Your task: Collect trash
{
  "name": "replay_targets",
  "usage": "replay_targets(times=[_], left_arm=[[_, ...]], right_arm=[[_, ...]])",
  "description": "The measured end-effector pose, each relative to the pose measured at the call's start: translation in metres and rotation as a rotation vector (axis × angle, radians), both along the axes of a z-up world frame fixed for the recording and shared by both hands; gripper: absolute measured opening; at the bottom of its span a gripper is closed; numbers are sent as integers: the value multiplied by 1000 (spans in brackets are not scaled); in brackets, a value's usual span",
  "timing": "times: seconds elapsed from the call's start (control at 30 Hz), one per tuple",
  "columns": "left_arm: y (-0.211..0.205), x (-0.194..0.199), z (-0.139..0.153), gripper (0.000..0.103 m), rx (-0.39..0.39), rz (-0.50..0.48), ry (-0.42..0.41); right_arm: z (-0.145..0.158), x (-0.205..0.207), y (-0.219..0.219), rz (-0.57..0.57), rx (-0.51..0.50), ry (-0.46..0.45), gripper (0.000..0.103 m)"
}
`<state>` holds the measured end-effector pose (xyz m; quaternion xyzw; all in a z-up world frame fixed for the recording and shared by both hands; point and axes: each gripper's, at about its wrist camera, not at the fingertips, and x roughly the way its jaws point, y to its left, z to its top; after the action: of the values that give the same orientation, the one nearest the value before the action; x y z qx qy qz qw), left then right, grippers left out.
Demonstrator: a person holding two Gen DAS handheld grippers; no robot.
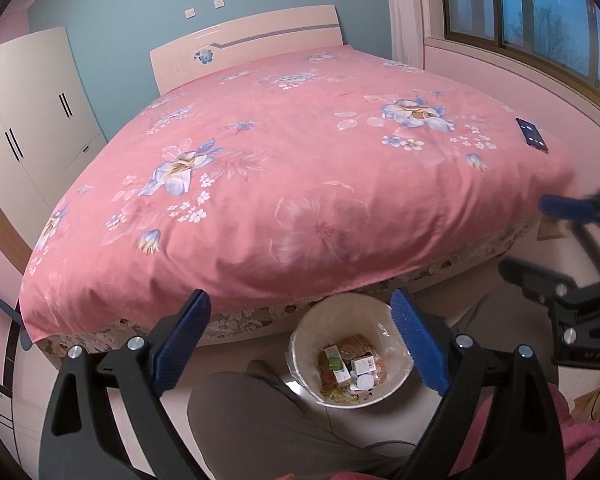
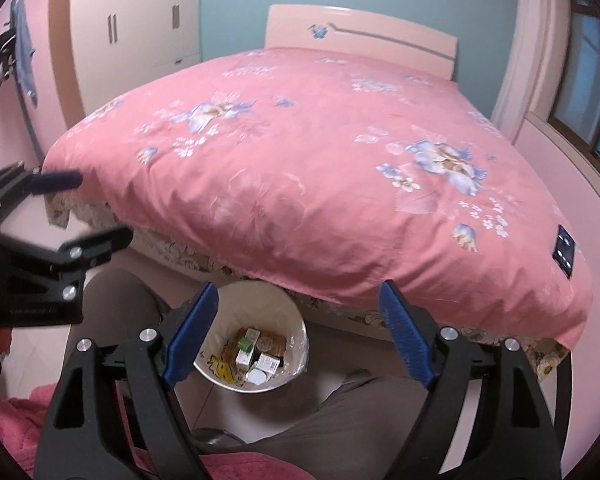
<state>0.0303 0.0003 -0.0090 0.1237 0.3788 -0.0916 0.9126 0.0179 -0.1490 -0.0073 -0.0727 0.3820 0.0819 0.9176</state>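
The left tool is held level above the person's knee, its two blue ribbed fingers spread wide with nothing between them. The right tool sits in the same pose, fingers set wide apart and empty. Each tool also appears at the edge of the other's view, side by side and apart, both pointed toward the bed.

The tools have black plastic frames with silver bolts; the finger pads are blue with a fine ridged texture.

The bin stands on the floor just in front of the bed's foot edge, between the person's grey-trousered legs. It is round and cream-coloured, with a yellow cartoon print on its outer wall and a clear plastic liner crinkled over the rim. Inside lie the trash pieces: small white and green cartons, a round white lid and a printed wrapper.

The bed is covered by a smooth pink quilt printed with blue and white flowers, above a floral valance. A dark phone lies on the quilt near the window-side corner of the bed. Behind the bed are a pale headboard, a blue-green wall, a white wardrobe and a window.
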Motion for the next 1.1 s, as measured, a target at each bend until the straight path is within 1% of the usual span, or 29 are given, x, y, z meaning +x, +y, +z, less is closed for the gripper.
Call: replay_targets(times=[0.17,0.3,0.53,0.7,0.87,1.1], left_arm=[[-5,-14,-5,93,10,-17,-2],[-11,-22,-10,93,-1,-45,15],[-15,-32,-9,93,20,-38,-11],[-11,-36,-6,93,9,-20,-23],[-8,-35,-7,94,-2,-2,-12],[-6,-36,-8,94,-9,3,-4]], right_arm=[[1,-17,-1,-48,-3,-59,84],[-4,-27,-3,-76,0,-69,84],[-10,-37,-2,-99,25,-62,84],[-10,-38,-4,-122,21,-63,84],[-11,-38,-11,-149,39,-58,84],[-10,-39,-12,-149,40,-59,84]])
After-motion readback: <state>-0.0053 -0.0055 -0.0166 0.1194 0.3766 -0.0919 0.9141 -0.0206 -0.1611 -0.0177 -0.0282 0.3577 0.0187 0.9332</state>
